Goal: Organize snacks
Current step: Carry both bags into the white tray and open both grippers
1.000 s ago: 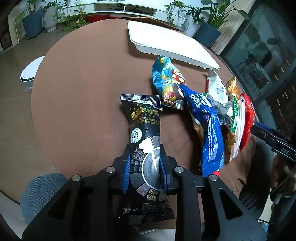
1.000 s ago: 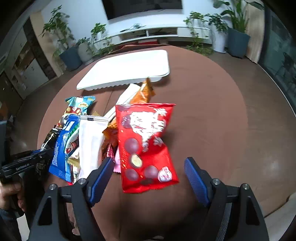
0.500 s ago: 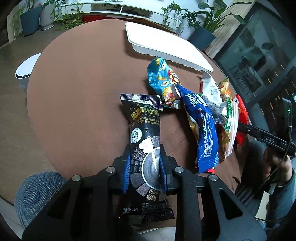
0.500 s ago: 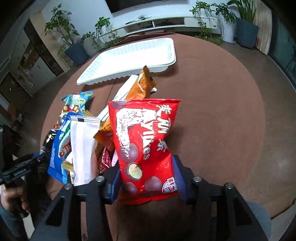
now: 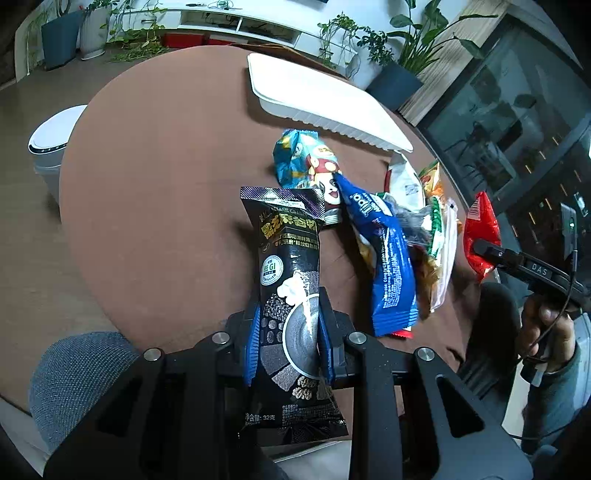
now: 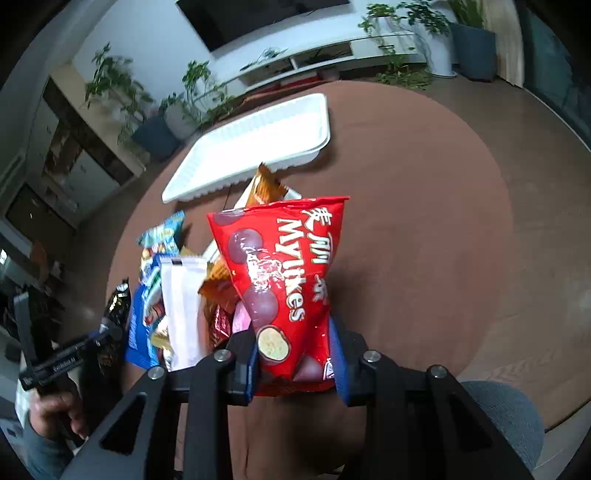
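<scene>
Potted plants [image 6: 155, 122], white low cabinet [image 6: 325, 51], dark wall screen [image 6: 258, 18], white bin [image 5: 51, 147]

I see a red packet [image 6: 284, 288] with white lettering and brown-purple chocolate balls printed on it. The black packet [image 5: 290, 295] carries gold characters, a grey bowl picture and a white-green badge. A blue packet [image 5: 388, 266] has white text. The tray [image 6: 258, 144] is plain white with ribbed edges, the surface [image 5: 166, 184] brown.
</scene>
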